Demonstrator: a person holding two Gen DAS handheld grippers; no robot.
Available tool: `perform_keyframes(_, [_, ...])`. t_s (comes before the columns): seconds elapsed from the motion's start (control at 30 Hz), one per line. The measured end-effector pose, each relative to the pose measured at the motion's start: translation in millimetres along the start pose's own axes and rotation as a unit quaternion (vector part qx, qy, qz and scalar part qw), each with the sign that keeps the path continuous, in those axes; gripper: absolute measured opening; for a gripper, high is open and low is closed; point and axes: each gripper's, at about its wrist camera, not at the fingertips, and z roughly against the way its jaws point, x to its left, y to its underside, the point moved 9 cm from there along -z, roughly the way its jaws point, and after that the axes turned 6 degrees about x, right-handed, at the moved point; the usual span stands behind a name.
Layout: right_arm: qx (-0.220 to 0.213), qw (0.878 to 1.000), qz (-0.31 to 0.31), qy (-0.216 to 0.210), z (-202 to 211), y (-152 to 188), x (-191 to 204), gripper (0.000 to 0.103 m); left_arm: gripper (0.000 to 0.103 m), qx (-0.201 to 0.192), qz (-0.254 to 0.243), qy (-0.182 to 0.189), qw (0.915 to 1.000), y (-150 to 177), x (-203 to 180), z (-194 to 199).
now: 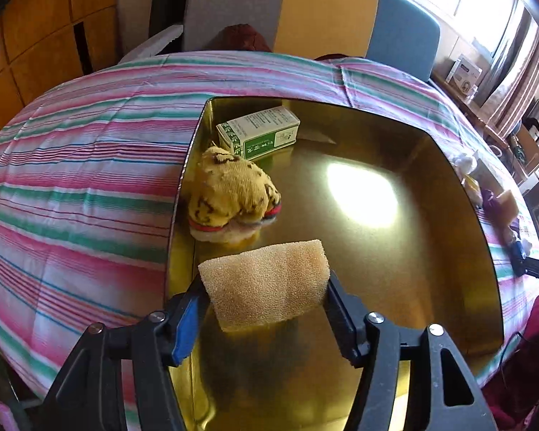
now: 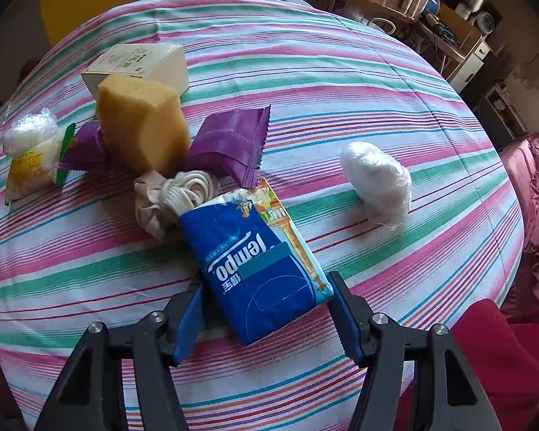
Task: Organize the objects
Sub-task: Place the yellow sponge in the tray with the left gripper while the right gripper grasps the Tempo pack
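Observation:
In the left wrist view my left gripper [image 1: 264,296] is shut on a tan sponge [image 1: 266,283] and holds it over a shiny gold tray [image 1: 431,251]. A yellow patterned sock bundle [image 1: 233,197] and a green-and-white box [image 1: 258,131] lie in the tray's far left corner. In the right wrist view my right gripper [image 2: 266,309] has its jaws around a blue Tempo tissue pack [image 2: 258,269] on the striped tablecloth [image 2: 341,72]; the fingers touch its sides.
Beyond the pack lie a cream rope bundle [image 2: 176,194], a yellow sponge block [image 2: 142,125], purple wrappers [image 2: 233,140], a cream box [image 2: 140,64], a yellow snack packet [image 2: 25,172] and a white plastic-wrapped lump [image 2: 379,183]. Chairs stand behind the table.

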Motion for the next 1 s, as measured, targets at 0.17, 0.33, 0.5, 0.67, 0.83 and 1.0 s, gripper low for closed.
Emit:
perform_keyframes(0.17, [-0.001, 1.0, 0.001, 0.001, 0.3, -0.5, -0.5, 0.064, 0.067, -0.013, -0.008, -0.019, 0.9997, -13.5, -1.1, -5.9])
perform_keyframes(0.33, [0.0, 1.0, 0.0, 0.0, 0.5, -0.7, -0.6, 0.065, 0.074, -0.023, -0.007, -0.03, 0.9993, -12.1, 2.0, 6.7])
perform_keyframes(0.5, [-0.002, 1.0, 0.004, 0.004, -0.5, -3.3, -1.0, 0.065, 0.079, -0.041, -0.015, -0.042, 0.9981, -5.8, 4.3, 24.5])
perform_keyframes(0.67, [-0.005, 1.0, 0.012, 0.011, 1.7, -2.4, 1.3, 0.064, 0.08, -0.062, -0.001, -0.047, 0.997, -0.2, 11.2, 41.4])
perform_keyframes(0.83, [-0.012, 1.0, 0.024, 0.008, 13.0, 3.9, 9.9, 0.064, 0.08, -0.09, 0.016, -0.047, 0.9947, 8.2, 16.1, 67.2])
perform_keyframes(1.0, [-0.036, 0.999, 0.033, -0.016, 39.3, 18.7, 25.6, 0.064, 0.08, -0.107, 0.037, -0.051, 0.9922, 15.6, 19.4, 83.1])
